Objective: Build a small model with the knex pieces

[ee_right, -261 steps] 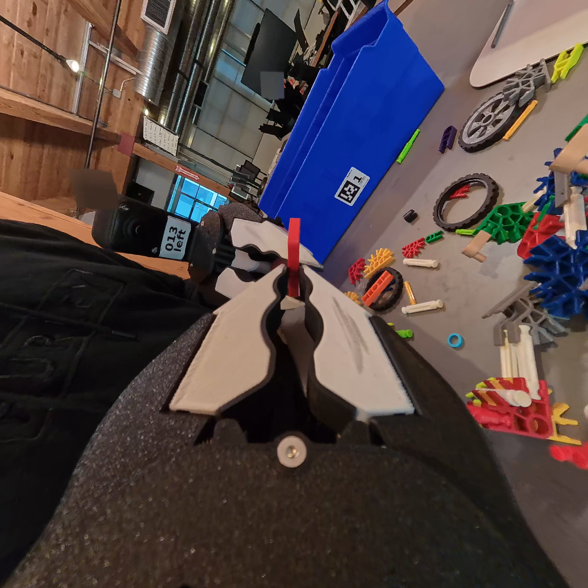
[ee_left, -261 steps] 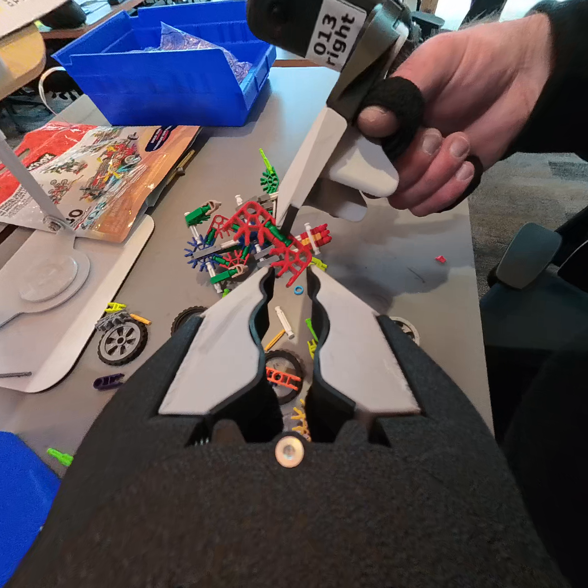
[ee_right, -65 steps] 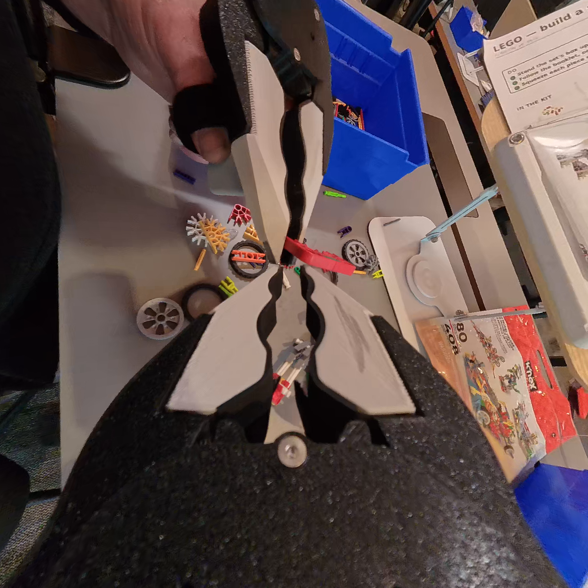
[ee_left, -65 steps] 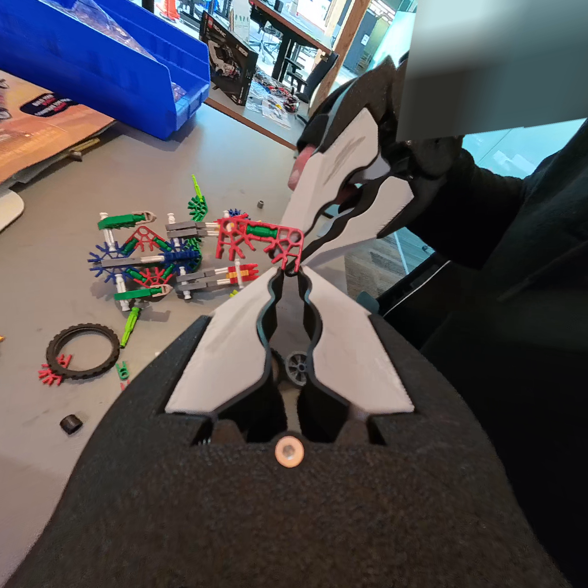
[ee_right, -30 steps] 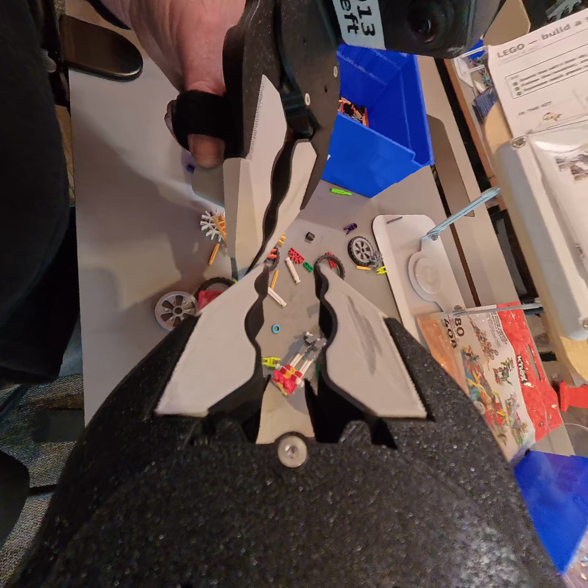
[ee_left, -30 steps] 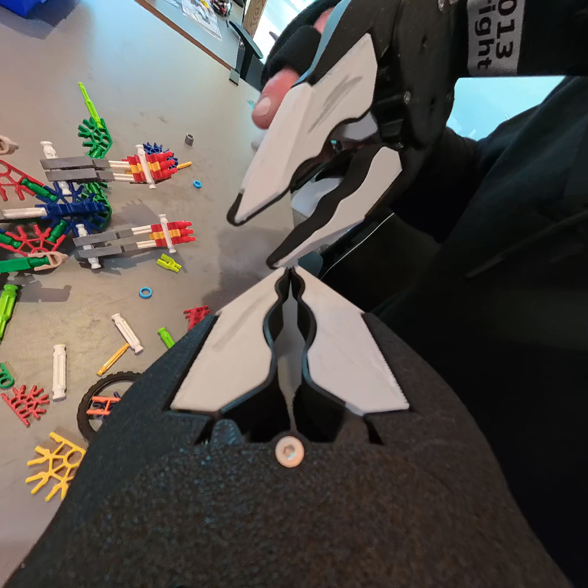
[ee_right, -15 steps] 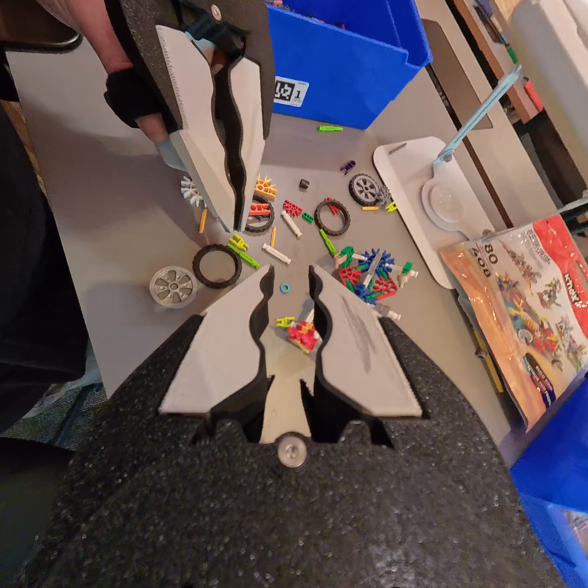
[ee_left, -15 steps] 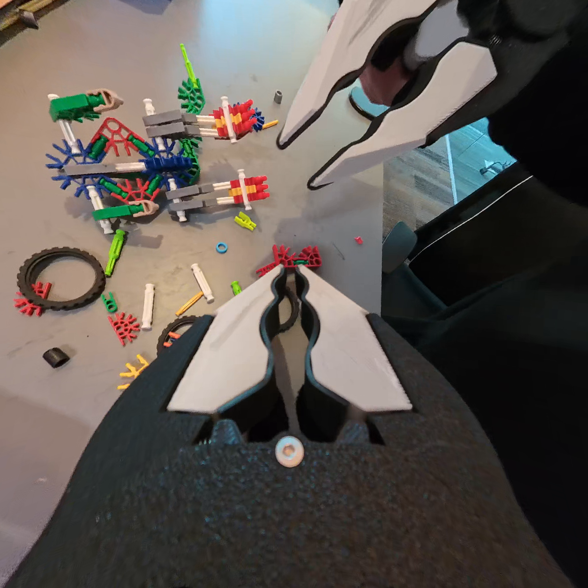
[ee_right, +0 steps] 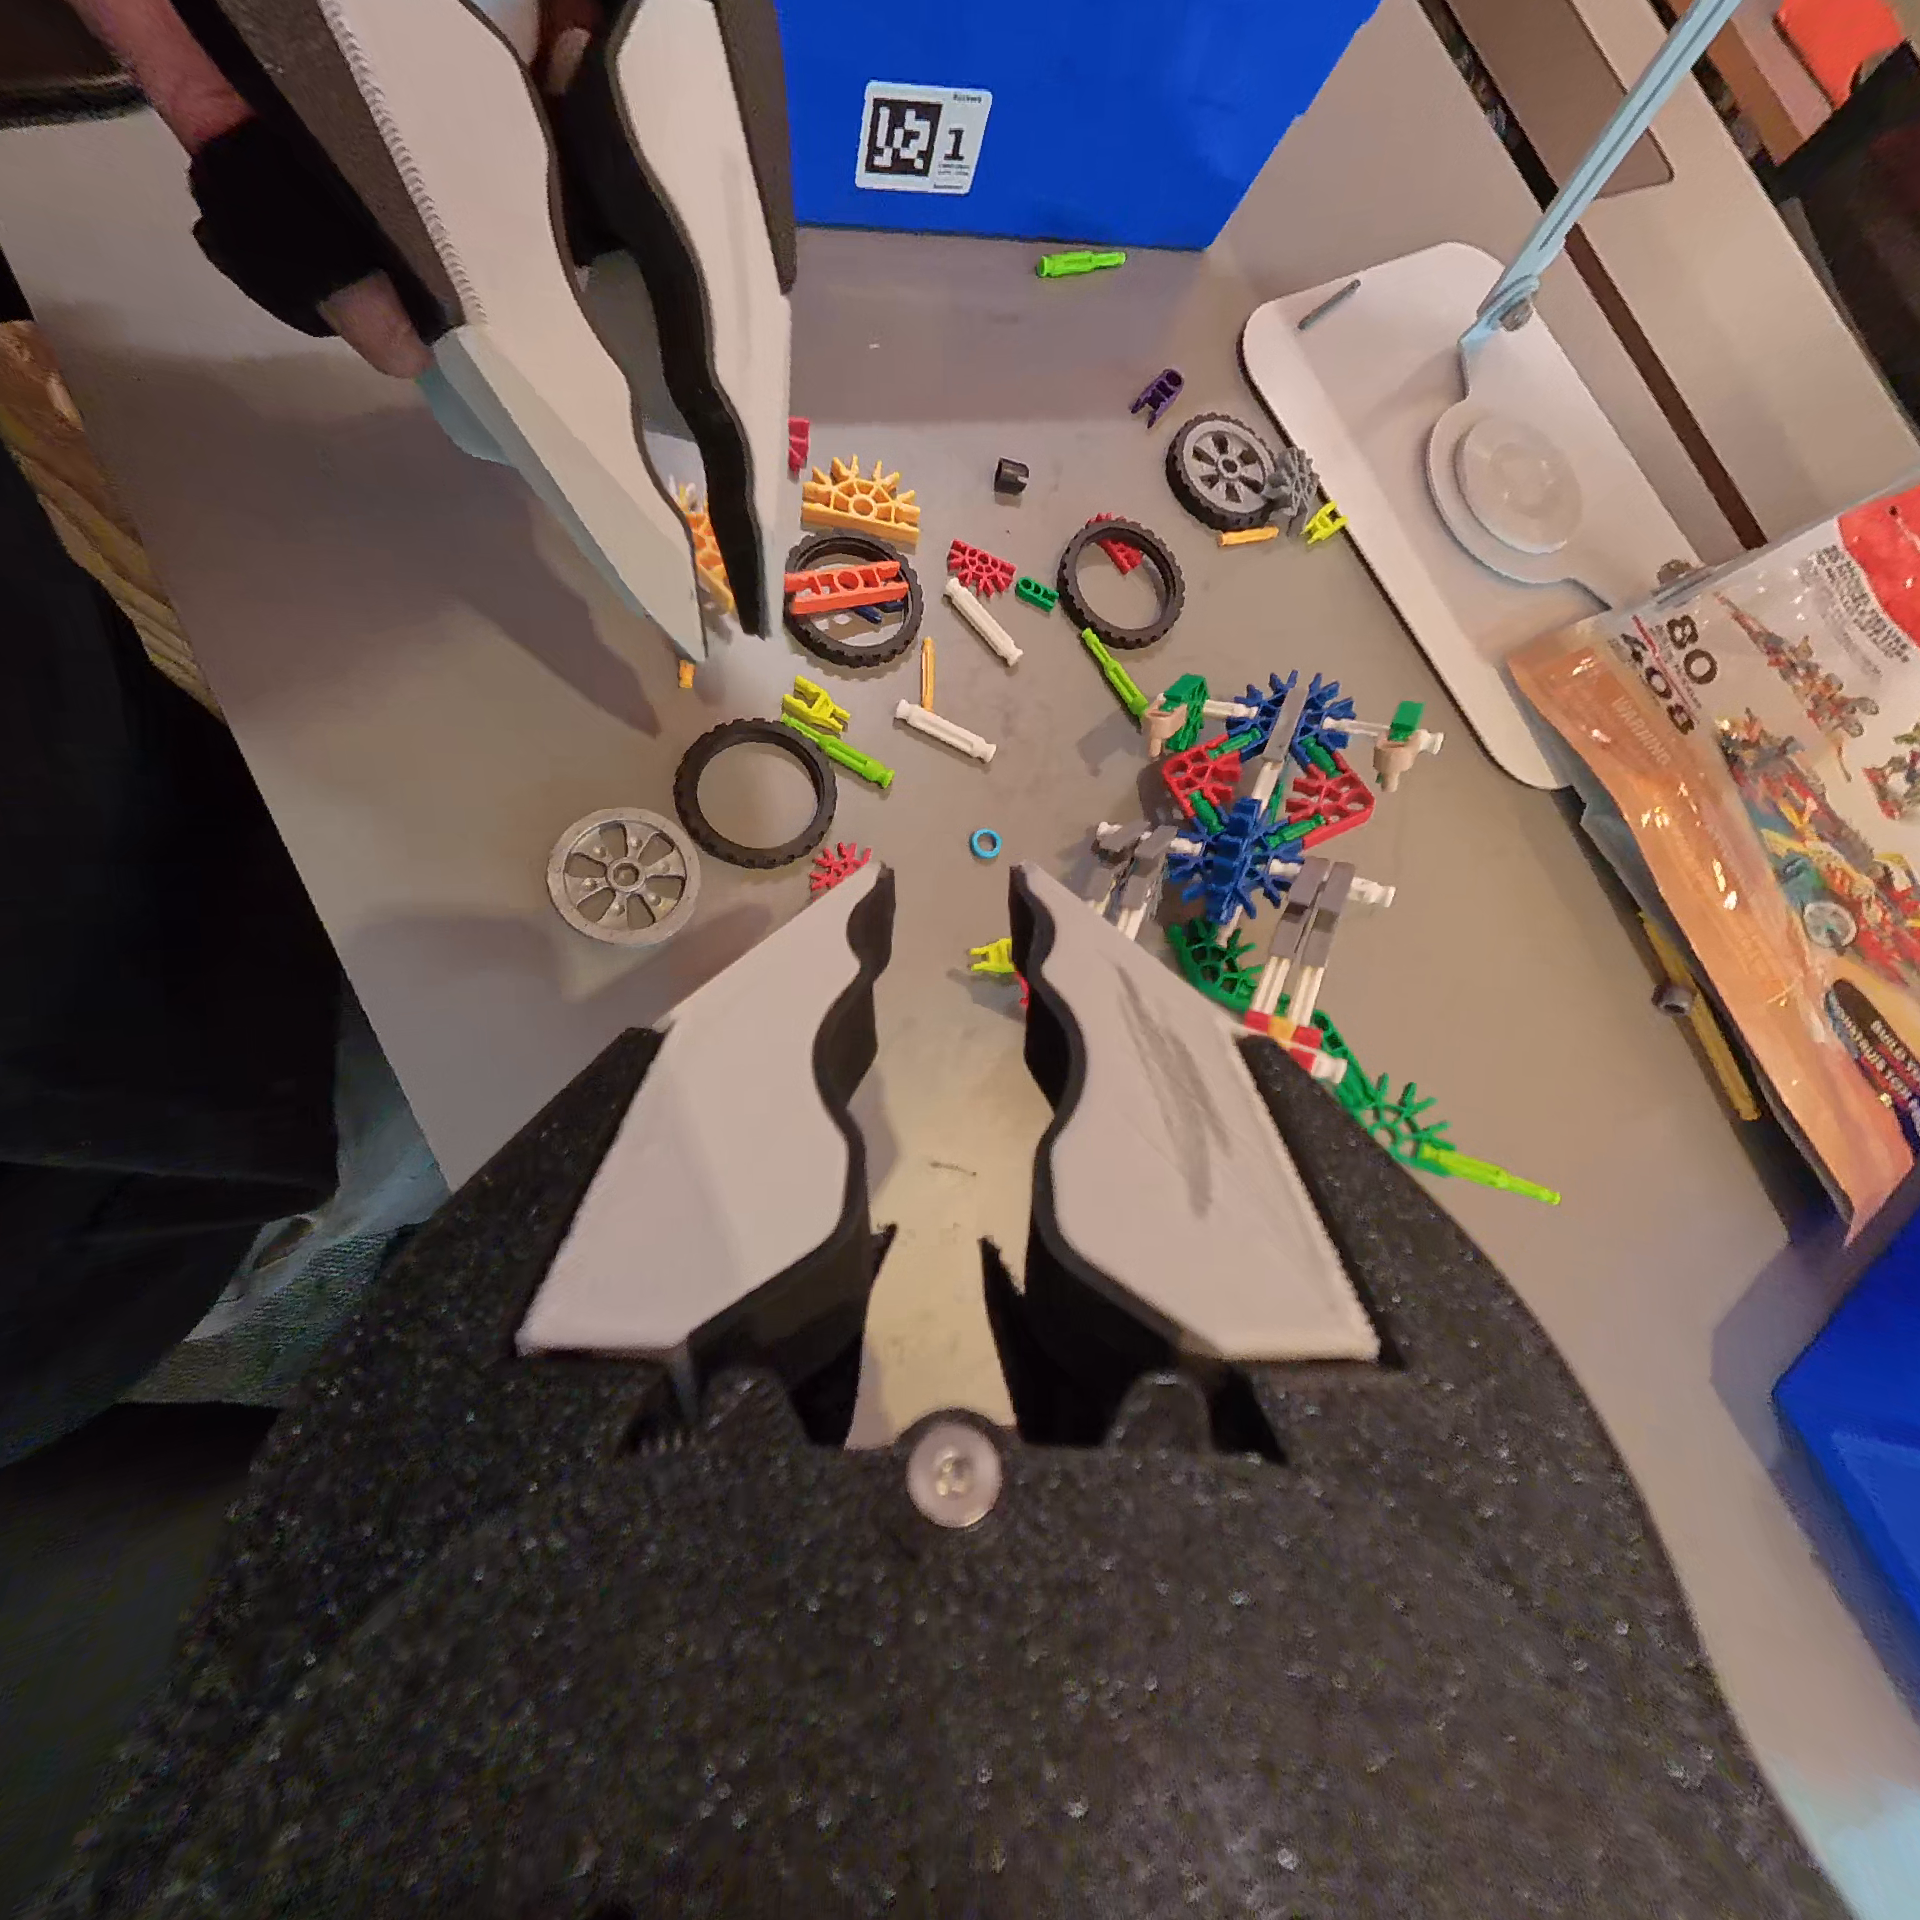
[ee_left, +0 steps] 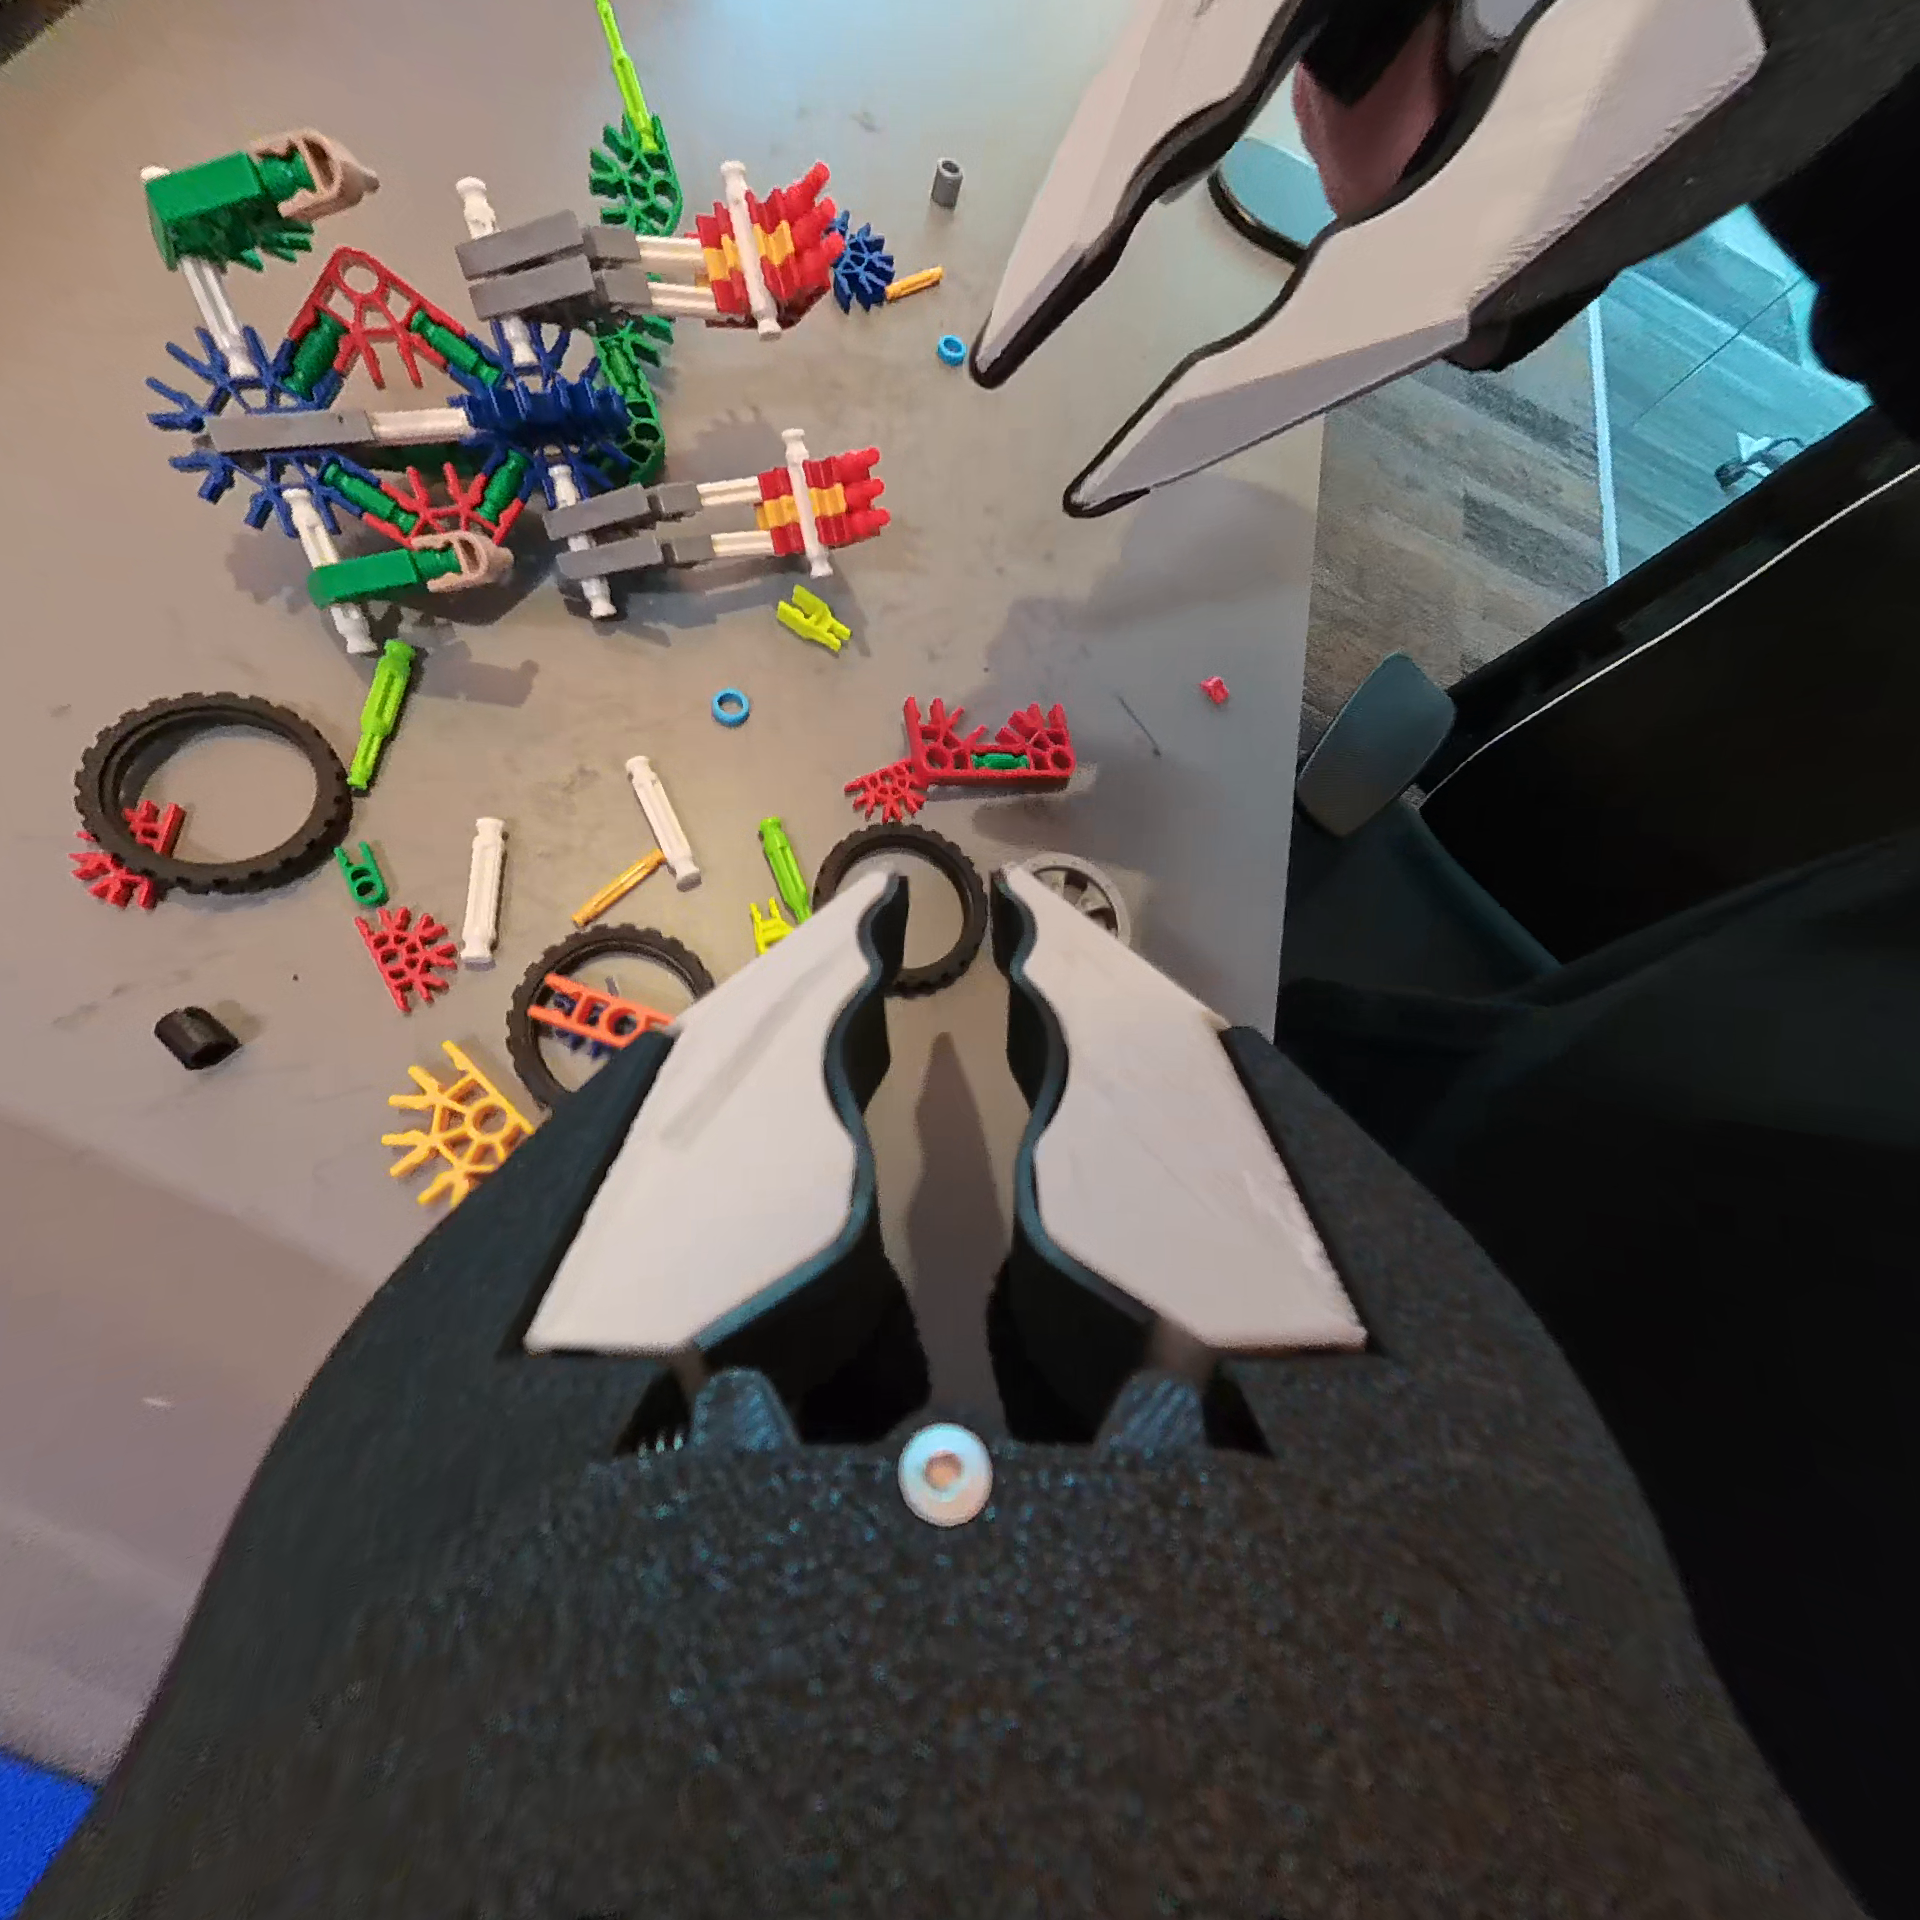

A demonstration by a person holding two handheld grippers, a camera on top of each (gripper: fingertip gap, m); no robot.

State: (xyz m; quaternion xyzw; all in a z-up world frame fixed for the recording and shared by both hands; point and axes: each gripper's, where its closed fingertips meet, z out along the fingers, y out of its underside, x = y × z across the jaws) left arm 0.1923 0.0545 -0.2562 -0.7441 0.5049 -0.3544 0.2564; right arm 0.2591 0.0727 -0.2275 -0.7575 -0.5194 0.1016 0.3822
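- Left gripper: jaws now parted, empty, above a small black tyre.
- Red connector assembly: released, lying on the grey table.
- Right gripper: jaws apart, empty.

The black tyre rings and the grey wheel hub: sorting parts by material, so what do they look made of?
Black tyre rings: likely rubber, matte with moulded tread. Grey wheel hub: probably plastic with a silvery sheen, though metal can't be ruled out.
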